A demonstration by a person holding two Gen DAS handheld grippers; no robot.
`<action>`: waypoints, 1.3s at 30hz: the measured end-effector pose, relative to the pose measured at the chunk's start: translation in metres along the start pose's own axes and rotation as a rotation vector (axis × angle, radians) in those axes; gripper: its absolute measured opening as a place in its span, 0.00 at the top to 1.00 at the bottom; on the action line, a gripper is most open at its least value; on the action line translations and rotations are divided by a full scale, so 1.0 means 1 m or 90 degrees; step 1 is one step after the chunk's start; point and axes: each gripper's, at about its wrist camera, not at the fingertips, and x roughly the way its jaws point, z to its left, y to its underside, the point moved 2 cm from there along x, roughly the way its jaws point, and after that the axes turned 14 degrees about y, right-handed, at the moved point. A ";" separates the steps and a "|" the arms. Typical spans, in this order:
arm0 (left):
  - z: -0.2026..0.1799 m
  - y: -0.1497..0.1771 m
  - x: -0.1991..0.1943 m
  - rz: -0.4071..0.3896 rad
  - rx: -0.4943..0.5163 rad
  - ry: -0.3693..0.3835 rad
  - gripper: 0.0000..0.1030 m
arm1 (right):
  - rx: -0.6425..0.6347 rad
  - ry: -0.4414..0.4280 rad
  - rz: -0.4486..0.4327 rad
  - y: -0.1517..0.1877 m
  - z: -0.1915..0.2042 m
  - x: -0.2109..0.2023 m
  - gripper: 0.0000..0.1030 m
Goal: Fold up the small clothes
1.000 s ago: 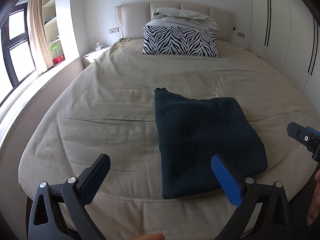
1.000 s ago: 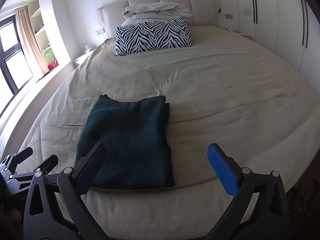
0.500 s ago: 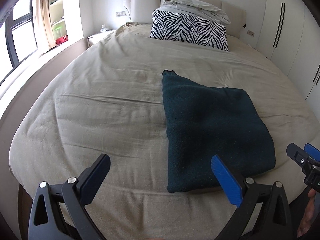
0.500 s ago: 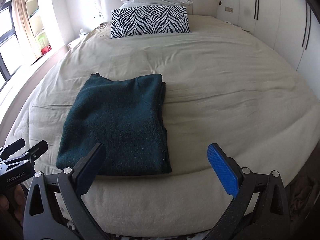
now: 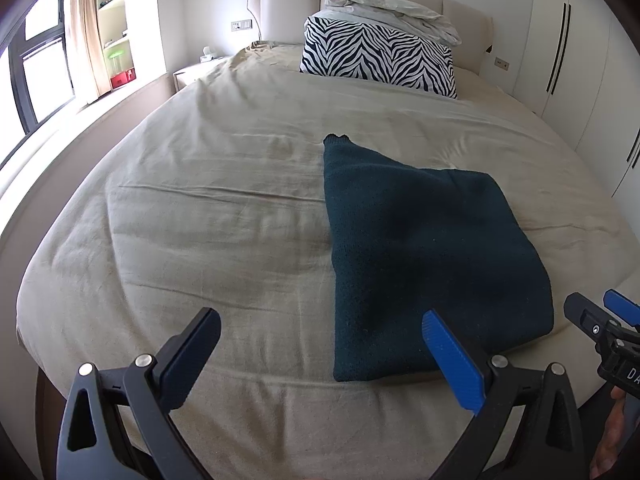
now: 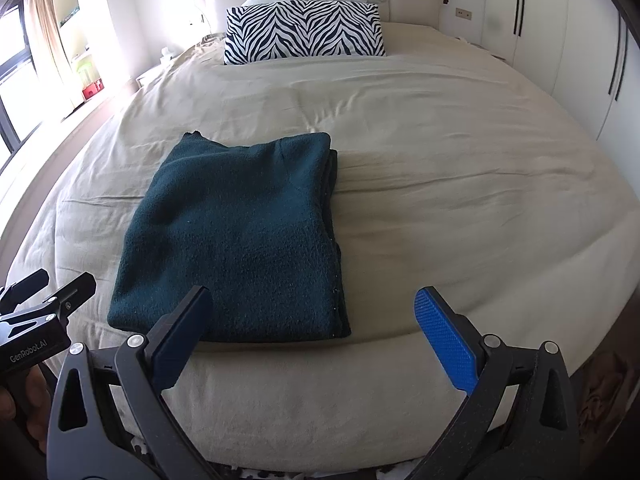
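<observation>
The dark green garment [image 6: 236,240] lies already folded into a thick rectangle on the beige bed [image 6: 460,184], left of centre in the right wrist view and right of centre in the left wrist view, its stacked edges showing along its right side. Both the left gripper [image 5: 320,344] and the right gripper [image 6: 312,320] hang low in the frame near the foot of the bed with jaws spread wide and nothing between them. To me the fold looks about finished, so the next move likely calls for one more halving or lifting the bundle aside by its near edge.
</observation>
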 end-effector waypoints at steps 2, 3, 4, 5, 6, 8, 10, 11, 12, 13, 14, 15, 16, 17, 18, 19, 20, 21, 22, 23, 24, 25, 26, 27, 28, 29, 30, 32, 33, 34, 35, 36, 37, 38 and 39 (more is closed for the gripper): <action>0.000 0.001 0.000 0.000 -0.002 -0.001 0.00 | 0.001 0.000 0.002 0.000 0.000 0.001 0.00; 0.000 0.001 0.001 0.001 -0.002 -0.001 0.00 | 0.001 0.000 0.003 0.001 0.001 0.001 0.00; -0.001 0.002 0.001 0.002 -0.002 -0.001 0.00 | 0.002 0.001 0.004 0.001 0.000 0.002 0.00; 0.000 0.002 0.002 0.002 -0.002 -0.001 0.00 | 0.003 0.001 0.004 0.001 0.000 0.002 0.00; 0.000 0.002 0.002 0.002 -0.002 0.000 0.00 | 0.003 0.001 0.004 0.001 -0.001 0.003 0.00; 0.000 0.002 0.002 0.002 -0.002 0.000 0.00 | 0.003 0.002 0.007 0.001 0.000 0.004 0.00; -0.001 0.002 0.002 0.002 -0.002 0.000 0.00 | 0.003 0.002 0.007 0.001 0.000 0.004 0.00; -0.001 0.002 0.002 0.002 -0.002 0.000 0.00 | 0.002 0.002 0.007 0.001 0.000 0.004 0.00; -0.001 0.003 0.002 0.002 -0.002 0.000 0.00 | 0.002 0.002 0.008 0.001 0.000 0.004 0.00; -0.001 0.003 0.002 0.002 -0.002 -0.001 0.00 | 0.002 0.002 0.008 0.002 0.001 0.004 0.00; -0.001 0.003 0.002 0.002 -0.002 -0.001 0.00 | 0.003 0.002 0.008 0.002 0.001 0.004 0.00; -0.001 0.003 0.002 0.002 -0.002 -0.001 0.00 | 0.002 0.003 0.008 0.002 0.001 0.004 0.00; -0.001 0.003 0.002 0.002 -0.002 0.000 0.00 | 0.002 0.003 0.008 0.002 0.001 0.004 0.00; -0.001 0.003 0.002 0.002 -0.002 -0.001 0.00 | 0.002 0.003 0.008 0.002 0.002 0.004 0.00; -0.001 0.003 0.002 0.002 -0.002 0.000 0.00 | 0.002 0.003 0.008 0.002 0.002 0.004 0.00; -0.001 0.003 0.002 0.002 -0.001 0.000 0.00 | 0.003 0.003 0.009 0.002 0.002 0.004 0.00; -0.001 0.003 0.002 0.002 -0.002 -0.001 0.00 | 0.003 0.003 0.009 0.003 0.002 0.004 0.00; -0.002 0.004 0.002 0.002 -0.002 -0.001 0.00 | 0.003 0.003 0.010 0.003 0.002 0.004 0.00; -0.002 0.004 0.002 0.003 -0.002 -0.001 0.00 | 0.003 0.003 0.009 0.003 0.003 0.004 0.00; -0.002 0.004 0.002 0.003 -0.002 -0.001 0.00 | 0.003 0.003 0.009 0.003 0.003 0.004 0.00; -0.002 0.004 0.002 0.002 -0.002 -0.001 0.00 | 0.003 0.003 0.009 0.003 0.003 0.004 0.00; -0.002 0.004 0.002 0.002 -0.002 -0.002 0.00 | 0.003 0.003 0.009 0.003 0.003 0.004 0.00; -0.002 0.003 0.002 0.003 -0.002 -0.001 0.00 | 0.003 0.004 0.010 0.003 0.003 0.004 0.00; -0.002 0.004 0.002 0.003 -0.002 -0.001 0.00 | 0.003 0.004 0.011 0.004 0.004 0.004 0.00; -0.002 0.003 0.002 0.003 -0.002 -0.002 0.00 | 0.003 0.004 0.011 0.004 0.004 0.004 0.00; -0.002 0.003 0.002 0.002 -0.002 -0.002 0.00 | 0.003 0.004 0.010 0.004 0.004 0.004 0.00; -0.001 0.003 0.003 0.003 -0.001 -0.002 0.00 | 0.003 0.005 0.010 0.004 0.004 0.005 0.00; -0.001 0.003 0.003 0.003 -0.001 -0.001 0.00 | 0.004 0.004 0.010 0.004 0.004 0.004 0.00; -0.001 0.003 0.003 0.003 -0.001 -0.002 0.00 | 0.003 0.004 0.010 0.004 0.004 0.004 0.00; -0.001 0.004 0.003 0.003 -0.001 -0.002 0.00 | 0.003 0.004 0.011 0.004 0.004 0.005 0.00; -0.001 0.003 0.003 0.003 -0.001 -0.001 0.00 | 0.003 0.004 0.011 0.004 0.004 0.005 0.00; -0.001 0.003 0.003 0.003 -0.001 -0.002 0.00 | 0.003 0.004 0.011 0.005 0.004 0.005 0.00; -0.001 0.003 0.003 0.003 -0.001 -0.002 0.00 | 0.002 0.004 0.011 0.005 0.004 0.005 0.00; -0.001 0.003 0.003 0.003 -0.001 -0.001 0.00 | 0.002 0.005 0.011 0.005 0.004 0.005 0.00; -0.001 0.003 0.002 0.003 -0.001 -0.002 0.00 | 0.002 0.005 0.012 0.005 0.004 0.005 0.00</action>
